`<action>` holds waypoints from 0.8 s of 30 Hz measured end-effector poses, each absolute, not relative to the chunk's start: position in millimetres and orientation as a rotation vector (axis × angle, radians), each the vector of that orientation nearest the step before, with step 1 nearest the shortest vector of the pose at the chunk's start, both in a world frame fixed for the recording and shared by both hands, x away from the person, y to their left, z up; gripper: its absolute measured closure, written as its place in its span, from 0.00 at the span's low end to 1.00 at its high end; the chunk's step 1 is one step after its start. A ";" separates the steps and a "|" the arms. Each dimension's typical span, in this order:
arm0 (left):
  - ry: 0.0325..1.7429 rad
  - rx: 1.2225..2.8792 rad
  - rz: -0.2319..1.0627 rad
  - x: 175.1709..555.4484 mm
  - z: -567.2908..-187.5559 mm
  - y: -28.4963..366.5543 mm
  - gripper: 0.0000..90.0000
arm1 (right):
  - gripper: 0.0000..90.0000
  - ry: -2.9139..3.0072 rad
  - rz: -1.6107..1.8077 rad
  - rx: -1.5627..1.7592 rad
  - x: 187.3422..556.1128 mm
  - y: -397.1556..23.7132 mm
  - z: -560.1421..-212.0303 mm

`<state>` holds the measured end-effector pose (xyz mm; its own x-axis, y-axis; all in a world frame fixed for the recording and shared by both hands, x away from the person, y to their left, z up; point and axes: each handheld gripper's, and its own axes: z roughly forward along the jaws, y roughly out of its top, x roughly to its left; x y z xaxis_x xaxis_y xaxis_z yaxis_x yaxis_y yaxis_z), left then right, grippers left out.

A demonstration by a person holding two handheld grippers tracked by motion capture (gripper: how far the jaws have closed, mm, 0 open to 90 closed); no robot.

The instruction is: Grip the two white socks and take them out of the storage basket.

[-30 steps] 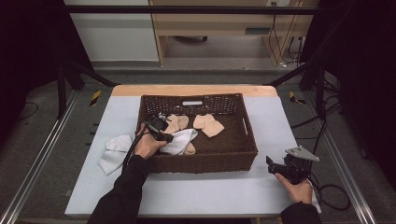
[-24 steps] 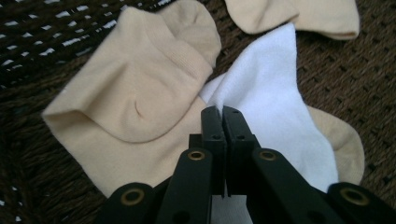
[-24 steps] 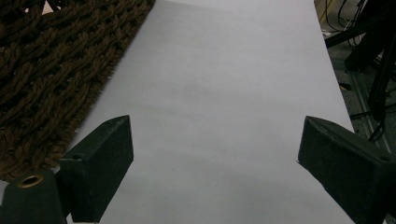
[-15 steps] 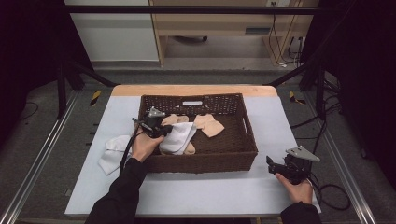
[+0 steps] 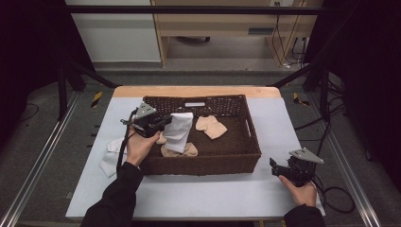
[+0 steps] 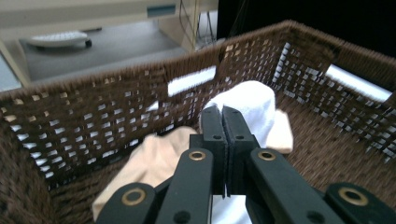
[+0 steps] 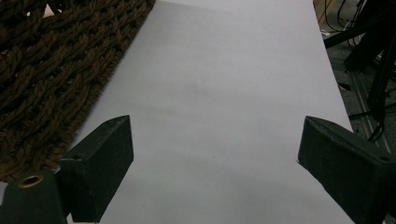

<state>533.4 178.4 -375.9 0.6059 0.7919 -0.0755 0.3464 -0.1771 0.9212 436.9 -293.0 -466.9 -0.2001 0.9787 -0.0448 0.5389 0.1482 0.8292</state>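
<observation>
A white sock point(image 5: 180, 131) hangs over the left half of the brown wicker basket point(image 5: 203, 164), with my left gripper point(image 5: 164, 124) shut on its upper edge. In the left gripper view the black jaws point(image 6: 222, 117) are pressed together on the white sock point(image 6: 254, 99), and a beige sock point(image 6: 152, 161) lies below on the basket floor. Two beige socks point(image 5: 211, 126) point(image 5: 178, 151) rest inside the basket. My right gripper point(image 5: 275, 166) sits low at the table's front right, and its jaws point(image 7: 215, 144) stand wide open over bare table with nothing between them.
Another white sock point(image 5: 110, 154) lies on the grey table point(image 5: 213, 194) left of the basket. The basket's woven corner point(image 7: 51, 70) is just left of the right gripper. Cables trail off the table's right edge.
The left gripper has risen and drifted a little left, lifting the white sock off the basket floor so that it now hangs. The right hand has not moved.
</observation>
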 end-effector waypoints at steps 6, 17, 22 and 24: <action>0.897 1.688 0.557 524.7 -360.4 181.8 0.98 | 0.12 1.820 0.929 1.450 436.9 -293.1 -466.8; 0.831 1.589 0.597 506.2 -329.4 186.8 0.98 | 0.12 1.817 0.930 1.450 436.9 -293.3 -466.6; 0.810 1.551 0.614 496.7 -313.3 192.9 0.98 | 0.12 1.816 0.931 1.452 436.7 -293.3 -466.4; 0.802 1.544 0.622 492.9 -307.8 195.7 0.98 | 0.12 1.813 0.930 1.448 436.6 -293.5 -466.2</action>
<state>492.9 195.7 -307.8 0.6162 0.7853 -0.0594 0.1380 -0.0334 0.9899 436.6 -293.5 -466.2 -0.1967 0.9794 -0.0456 0.5342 0.1461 0.8326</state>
